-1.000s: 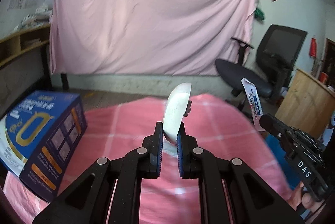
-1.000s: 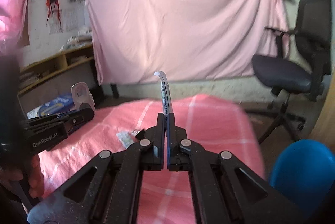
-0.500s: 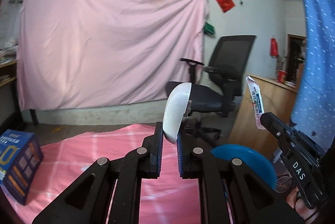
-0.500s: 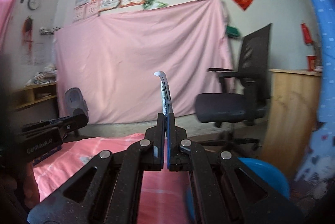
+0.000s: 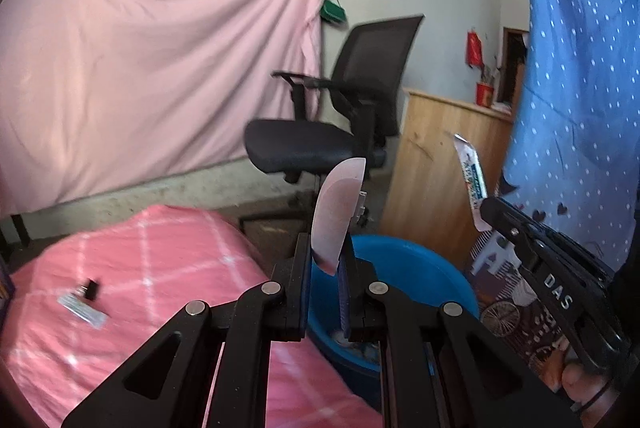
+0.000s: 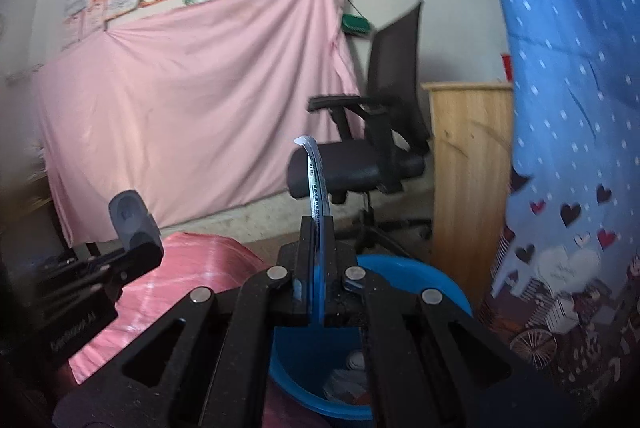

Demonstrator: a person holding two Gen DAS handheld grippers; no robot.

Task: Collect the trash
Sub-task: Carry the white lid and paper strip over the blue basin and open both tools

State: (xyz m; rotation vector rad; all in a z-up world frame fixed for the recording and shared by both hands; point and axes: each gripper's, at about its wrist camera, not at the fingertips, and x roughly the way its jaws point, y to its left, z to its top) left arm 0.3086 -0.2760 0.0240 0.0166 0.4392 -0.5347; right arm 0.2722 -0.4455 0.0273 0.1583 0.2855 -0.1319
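My left gripper [image 5: 325,260] is shut on a white rounded plastic lid [image 5: 338,212] that sticks up from its jaws. My right gripper [image 6: 318,228] is shut on a thin printed wrapper strip [image 6: 316,180], which curls upward. Just beyond and below both grippers stands a blue plastic bin [image 5: 404,268], also seen as the blue bin [image 6: 420,280] with several scraps inside. In the left wrist view the right gripper [image 5: 486,208] shows at the right with its wrapper [image 5: 470,176]. In the right wrist view the left gripper [image 6: 140,248] shows at the left with the lid [image 6: 128,216].
A pink checked bed cover [image 5: 168,268] lies left of the bin, with a small silver wrapper [image 5: 82,308] and a black clip [image 5: 90,288] on it. A black office chair [image 5: 340,124], a wooden cabinet [image 5: 440,164] and a blue dotted curtain [image 5: 580,68] stand behind and right.
Both grippers swung to the right, away from the bed and blue box, toward the blue bin by the chair. Each kept its hold; the lid and wrapper did not shift in the jaws.
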